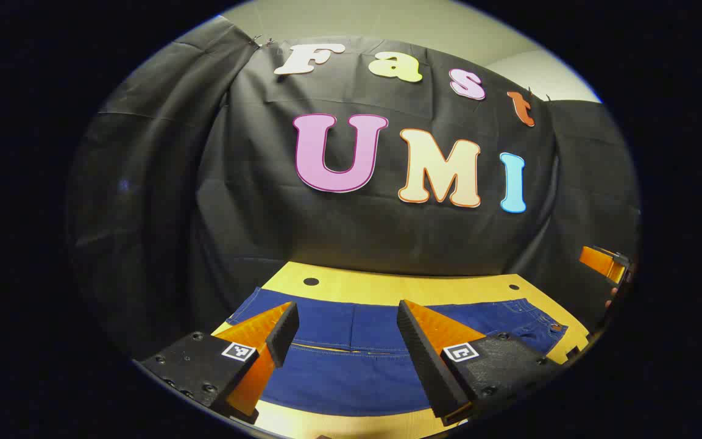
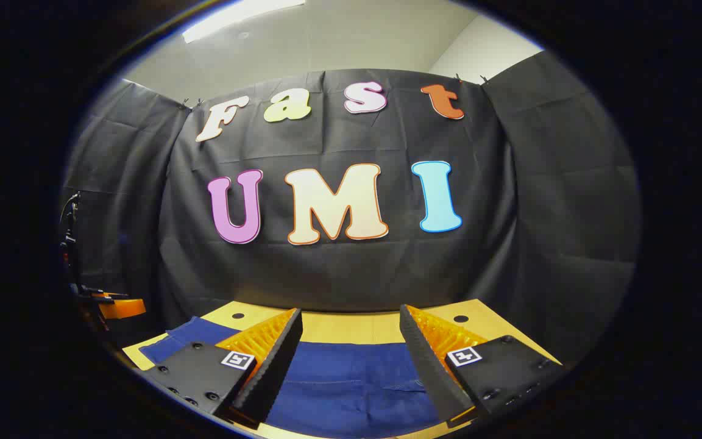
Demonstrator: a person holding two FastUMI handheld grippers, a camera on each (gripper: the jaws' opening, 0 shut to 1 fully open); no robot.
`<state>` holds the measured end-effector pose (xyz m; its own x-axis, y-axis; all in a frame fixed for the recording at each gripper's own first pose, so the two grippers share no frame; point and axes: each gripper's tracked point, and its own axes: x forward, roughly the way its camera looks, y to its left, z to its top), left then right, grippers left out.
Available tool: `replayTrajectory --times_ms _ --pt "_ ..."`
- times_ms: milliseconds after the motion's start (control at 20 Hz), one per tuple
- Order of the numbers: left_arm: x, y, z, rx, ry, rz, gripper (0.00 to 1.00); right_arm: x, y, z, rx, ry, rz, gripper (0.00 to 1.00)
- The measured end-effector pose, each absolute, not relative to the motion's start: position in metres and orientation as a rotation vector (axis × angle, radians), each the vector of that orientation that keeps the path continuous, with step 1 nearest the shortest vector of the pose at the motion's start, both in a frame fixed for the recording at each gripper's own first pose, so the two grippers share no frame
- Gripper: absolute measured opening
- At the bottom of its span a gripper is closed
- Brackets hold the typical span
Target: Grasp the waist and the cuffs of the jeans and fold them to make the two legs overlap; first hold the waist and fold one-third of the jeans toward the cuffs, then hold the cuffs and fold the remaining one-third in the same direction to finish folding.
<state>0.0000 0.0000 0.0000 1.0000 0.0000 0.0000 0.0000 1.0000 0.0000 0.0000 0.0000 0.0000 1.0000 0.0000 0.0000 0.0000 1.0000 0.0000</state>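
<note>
Dark blue jeans (image 1: 351,360) lie spread flat on a yellow wooden table (image 1: 387,286). In the left gripper view the waist end with a leather patch (image 1: 555,328) lies at the right. My left gripper (image 1: 348,332) hovers above the jeans, jaws wide apart and holding nothing. In the right gripper view the jeans (image 2: 351,384) stretch across the table (image 2: 351,326) below my right gripper (image 2: 351,341), which is open and holds nothing. The other gripper's orange finger (image 1: 598,261) shows at the far right of the left gripper view, and at the left edge of the right gripper view (image 2: 120,308).
The black cloth wall (image 1: 351,231) rises right behind the table's far edge. Small dark holes (image 1: 311,281) (image 2: 460,319) mark the tabletop near its back corners. Bare table strips run behind and in front of the jeans.
</note>
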Motion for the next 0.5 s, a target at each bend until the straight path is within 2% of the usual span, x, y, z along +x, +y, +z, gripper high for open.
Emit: replayTrajectory --times_ms 300,500 --pt "0.0 0.0 -0.007 -0.004 0.028 -0.01 0.97 -0.003 0.002 -0.01 -0.003 0.021 -0.016 0.99" --pt "0.0 0.001 -0.008 0.002 0.031 -0.007 0.95 -0.005 0.006 -0.013 -0.004 0.025 -0.015 0.99"
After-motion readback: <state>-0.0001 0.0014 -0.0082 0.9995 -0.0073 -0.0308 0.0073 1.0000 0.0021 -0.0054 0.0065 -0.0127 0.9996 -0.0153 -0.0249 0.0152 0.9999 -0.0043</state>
